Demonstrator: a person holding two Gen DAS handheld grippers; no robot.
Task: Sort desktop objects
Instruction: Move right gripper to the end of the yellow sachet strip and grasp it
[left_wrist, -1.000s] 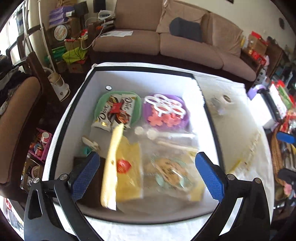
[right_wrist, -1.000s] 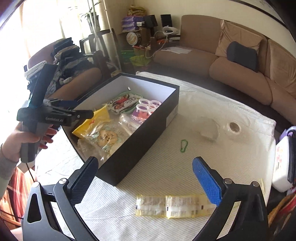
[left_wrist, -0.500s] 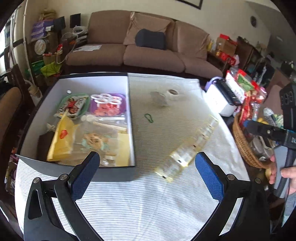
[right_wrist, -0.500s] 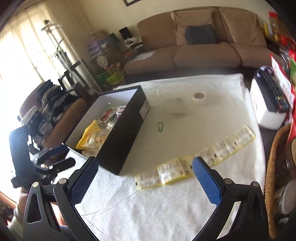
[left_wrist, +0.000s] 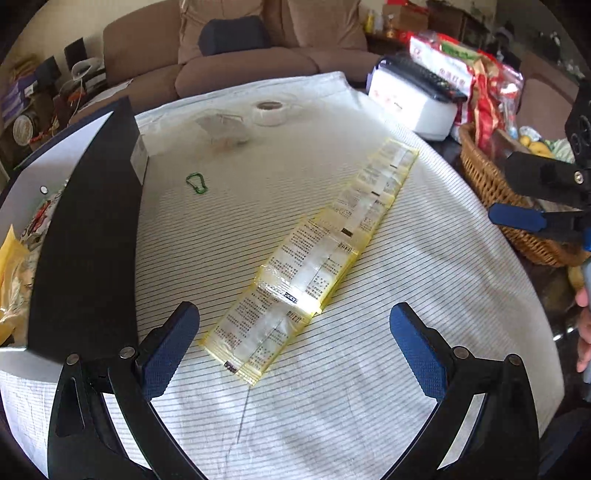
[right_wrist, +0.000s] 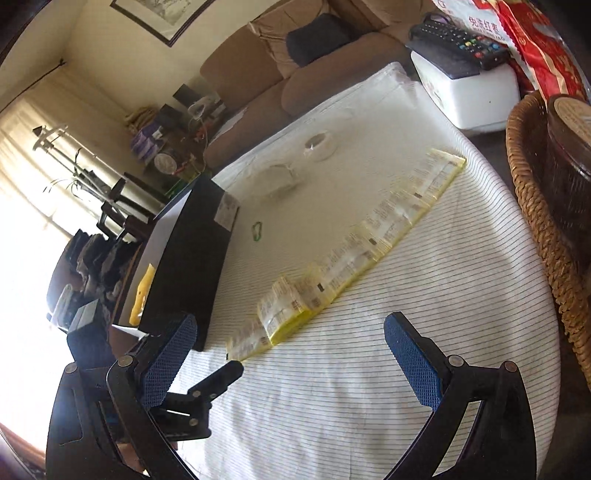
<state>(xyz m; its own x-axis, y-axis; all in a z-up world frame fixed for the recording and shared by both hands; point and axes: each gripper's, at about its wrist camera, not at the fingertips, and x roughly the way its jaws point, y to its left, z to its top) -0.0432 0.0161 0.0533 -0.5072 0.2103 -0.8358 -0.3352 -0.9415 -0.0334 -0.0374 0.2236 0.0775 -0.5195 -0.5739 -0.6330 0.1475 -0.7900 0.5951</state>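
On the counter's left side stands one black cardboard box with a white inside (left_wrist: 88, 236), holding a yellow plastic packet (left_wrist: 9, 266) and other wrapped items too cut off to count. Just right of the box, one small green carabiner clip (left_wrist: 197, 183) lies alone on the white striped tablecloth (left_wrist: 332, 406). Beyond it sit one crumpled clear plastic wrapper (left_wrist: 223, 127) and one white roll of tape (left_wrist: 271, 109), near each other. Across the middle runs one long strip of joined yellow-edged clear sachets (left_wrist: 314, 258), lying flat and diagonal, its near end between the left gripper (left_wrist: 294, 345) fingertips but not touched; the jaws are spread wide and hold nothing. The right gripper (right_wrist: 290, 358) is likewise spread wide with nothing in it, above the cloth near the strip's end. At the far right are one white box-shaped appliance (left_wrist: 410, 96) and one woven wicker basket (left_wrist: 491, 188).
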